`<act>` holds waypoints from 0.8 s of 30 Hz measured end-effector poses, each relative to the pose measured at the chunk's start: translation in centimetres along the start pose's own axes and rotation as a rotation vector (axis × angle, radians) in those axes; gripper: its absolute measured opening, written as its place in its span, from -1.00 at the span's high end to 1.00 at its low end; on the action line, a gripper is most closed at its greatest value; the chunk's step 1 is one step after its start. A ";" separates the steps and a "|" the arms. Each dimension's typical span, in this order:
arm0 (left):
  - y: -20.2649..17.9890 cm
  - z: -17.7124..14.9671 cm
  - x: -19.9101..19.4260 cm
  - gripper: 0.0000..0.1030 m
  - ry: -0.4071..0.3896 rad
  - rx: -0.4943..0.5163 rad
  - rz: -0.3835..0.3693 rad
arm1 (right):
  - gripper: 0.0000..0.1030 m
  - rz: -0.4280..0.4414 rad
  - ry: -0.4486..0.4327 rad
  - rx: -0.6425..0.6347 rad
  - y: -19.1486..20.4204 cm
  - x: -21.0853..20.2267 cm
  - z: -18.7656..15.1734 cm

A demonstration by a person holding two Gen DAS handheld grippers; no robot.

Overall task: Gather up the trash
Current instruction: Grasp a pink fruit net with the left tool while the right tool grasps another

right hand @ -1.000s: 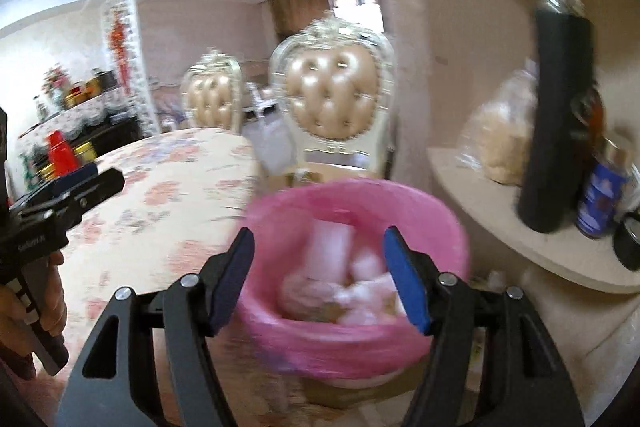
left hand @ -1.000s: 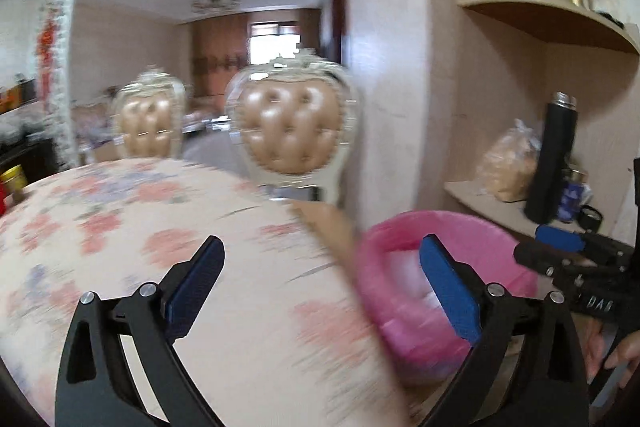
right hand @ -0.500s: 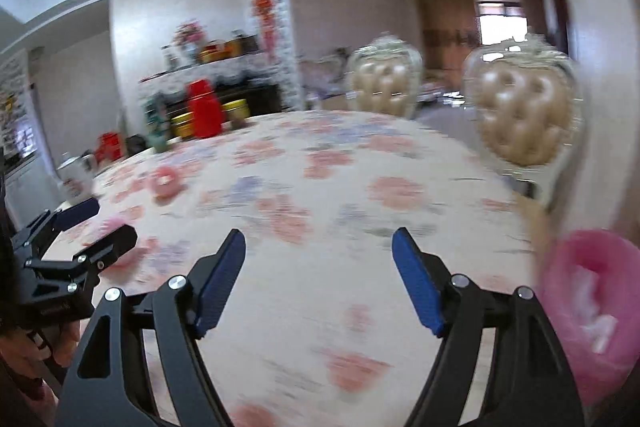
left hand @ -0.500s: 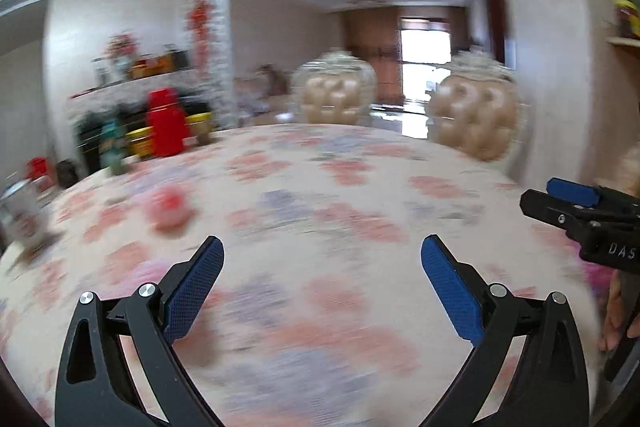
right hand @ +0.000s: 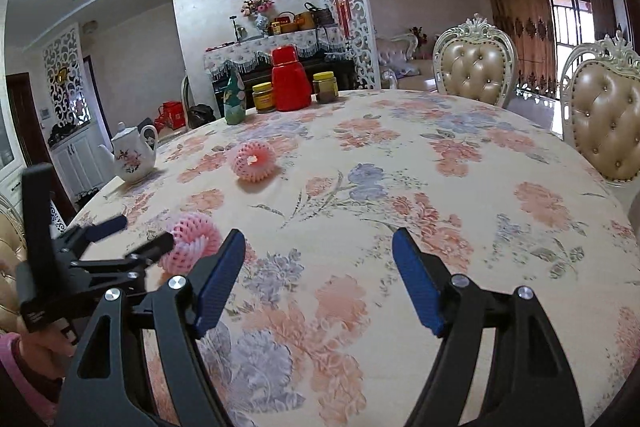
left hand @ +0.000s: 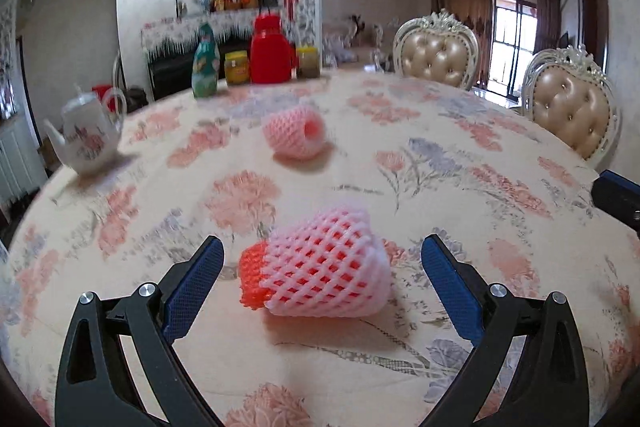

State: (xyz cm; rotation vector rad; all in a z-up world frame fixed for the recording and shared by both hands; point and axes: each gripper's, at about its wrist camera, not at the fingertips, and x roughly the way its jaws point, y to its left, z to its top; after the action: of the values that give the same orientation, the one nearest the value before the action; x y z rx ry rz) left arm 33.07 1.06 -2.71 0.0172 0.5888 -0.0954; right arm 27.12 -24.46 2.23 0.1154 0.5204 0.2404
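A pink-and-white foam fruit net [left hand: 324, 275] with an orange net poking out of its left end lies on the flowered tablecloth [left hand: 480, 187]. My left gripper [left hand: 320, 247] is open, one finger on each side of that net and neither pad touching it. The right wrist view shows the same net [right hand: 192, 235] just past the left gripper [right hand: 140, 231]. A second pink foam net [left hand: 294, 133] [right hand: 254, 161] lies farther back on the table. My right gripper [right hand: 319, 238] is open over bare cloth with nothing between its fingers. Its tip shows at the right edge [left hand: 616, 191].
A white flowered teapot [left hand: 86, 135] stands near the table's left edge. At the far edge are a green bottle [left hand: 205, 63], a red thermos [left hand: 270, 53] and two jars. Two padded chairs [left hand: 438, 53] [left hand: 572, 115] stand at the right. A hand in a pink sleeve [right hand: 24, 363] holds the left gripper.
Both views swung left, away from the pink-lined bin and shelf, onto the table. The bin left the frames. The foam nets came into view, the near one now between my left fingers.
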 end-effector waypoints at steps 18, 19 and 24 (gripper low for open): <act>0.6 -0.2 4.4 -0.37 0.153 -0.123 -0.026 | -0.43 0.024 0.059 -0.024 0.2 5.1 0.5; 0.7 -0.4 4.6 -0.18 0.164 -0.130 -0.046 | -0.43 0.024 0.064 -0.036 0.4 5.6 0.7; 1.1 -0.5 3.9 0.23 0.131 -0.133 -0.067 | -0.43 0.036 0.090 -0.085 1.8 8.4 1.6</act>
State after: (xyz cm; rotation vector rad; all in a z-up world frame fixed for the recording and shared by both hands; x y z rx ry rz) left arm 36.13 1.82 -5.29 -0.1261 0.7255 -0.1205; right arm 34.64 -20.63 -0.08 0.0317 0.5972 0.3037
